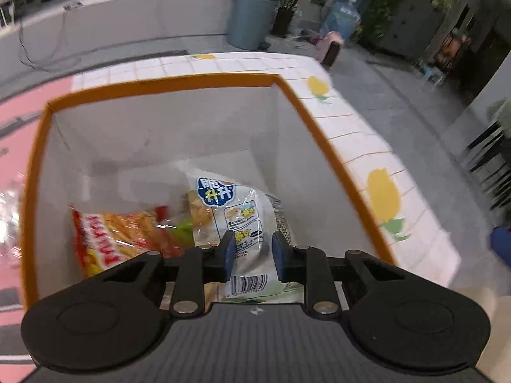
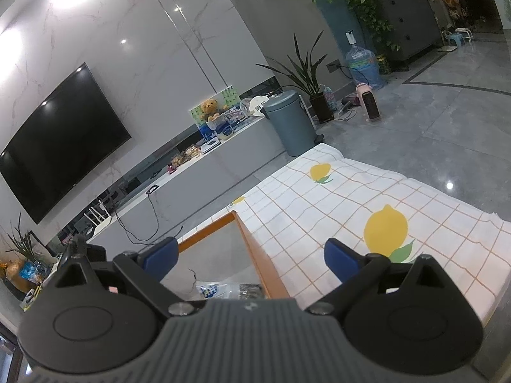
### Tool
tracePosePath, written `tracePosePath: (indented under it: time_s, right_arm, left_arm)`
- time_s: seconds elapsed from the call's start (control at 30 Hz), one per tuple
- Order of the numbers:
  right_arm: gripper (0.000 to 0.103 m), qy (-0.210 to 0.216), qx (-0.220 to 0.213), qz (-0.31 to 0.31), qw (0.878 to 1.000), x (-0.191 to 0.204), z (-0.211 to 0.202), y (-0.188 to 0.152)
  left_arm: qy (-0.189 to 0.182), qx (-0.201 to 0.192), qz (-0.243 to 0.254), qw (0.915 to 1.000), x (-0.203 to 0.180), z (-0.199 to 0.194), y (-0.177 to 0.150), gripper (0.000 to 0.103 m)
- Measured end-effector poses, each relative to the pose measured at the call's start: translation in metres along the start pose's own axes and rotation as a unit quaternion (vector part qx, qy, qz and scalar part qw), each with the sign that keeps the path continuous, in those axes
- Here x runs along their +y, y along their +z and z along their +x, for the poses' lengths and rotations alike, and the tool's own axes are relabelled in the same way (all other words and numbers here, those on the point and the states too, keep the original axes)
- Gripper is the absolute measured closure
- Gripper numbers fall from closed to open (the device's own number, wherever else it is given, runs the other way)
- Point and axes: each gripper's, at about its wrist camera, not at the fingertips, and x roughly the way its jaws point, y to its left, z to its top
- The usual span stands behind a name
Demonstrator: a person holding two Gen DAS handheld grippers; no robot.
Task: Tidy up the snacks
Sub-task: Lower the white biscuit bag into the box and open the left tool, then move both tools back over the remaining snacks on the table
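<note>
A grey storage box with an orange rim (image 1: 159,83) stands on a lemon-print tablecloth (image 1: 367,146). Inside it lie a clear white snack bag with a blue logo (image 1: 236,210) and a red-orange snack bag (image 1: 121,236). My left gripper (image 1: 252,255) hovers over the box above the white bag, jaws a little apart and holding nothing. My right gripper (image 2: 252,255) is wide open and empty, raised above the box's right rim (image 2: 255,255); the white bag (image 2: 210,290) shows just below it.
A pink mat (image 1: 16,146) with blurred snack packs lies left of the box. Beyond the table are grey floor, a grey bin (image 2: 290,124), a TV bench (image 2: 191,172), a small heater (image 2: 370,102), potted plants and a water bottle (image 2: 364,63).
</note>
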Motion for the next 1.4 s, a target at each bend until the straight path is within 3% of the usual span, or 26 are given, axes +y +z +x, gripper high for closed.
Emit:
tracePosePath:
  time_s: [0.07,0.2,0.27,0.33,0.43,0.63,0.83,1.07,1.17,1.4]
  right_arm:
    - [0.007,0.000,0.000,-0.003,1.000,0.001,0.000,0.000]
    - [0.007,0.000,0.002,-0.010,1.000,0.006,0.001,-0.001]
    - [0.007,0.000,0.003,-0.012,1.000,0.007,0.002,-0.001]
    - [0.007,-0.002,0.001,-0.012,1.000,0.008,0.002,0.000]
    - [0.007,0.002,-0.003,-0.017,1.000,0.010,0.000,0.000]
    - [0.007,0.001,-0.008,-0.041,0.999,0.017,0.000,-0.004]
    - [0.007,0.014,-0.004,-0.084,0.996,0.033,0.005,-0.009]
    - [0.008,0.053,0.009,-0.112,0.992,0.067,0.006,-0.019]
    - [0.008,0.064,0.006,-0.149,0.987,0.091,0.001,-0.025]
    - [0.009,0.121,0.020,-0.196,0.973,0.140,-0.001,-0.052]
  left_arm:
    - [-0.033,-0.001,-0.006,0.9994,0.001,-0.003,-0.001,0.075]
    - [-0.062,0.001,-0.006,0.9981,-0.001,-0.012,-0.003,0.069]
    - [-0.075,0.003,0.003,0.9972,0.001,-0.015,-0.003,0.044]
    - [-0.078,-0.011,0.013,0.9968,0.003,-0.026,-0.005,0.035]
    - [-0.056,-0.036,0.025,0.9975,0.005,-0.052,-0.013,0.029]
    - [-0.009,-0.097,0.041,0.9944,0.009,-0.109,-0.027,0.026]
    - [0.018,-0.130,0.046,0.9903,0.020,-0.158,-0.037,0.026]
    - [0.066,-0.149,0.014,0.9865,0.042,-0.195,-0.049,0.026]
    - [0.095,-0.164,-0.020,0.9816,0.060,-0.211,-0.063,0.026]
    - [0.122,-0.176,-0.064,0.9747,0.098,-0.229,-0.089,0.026]
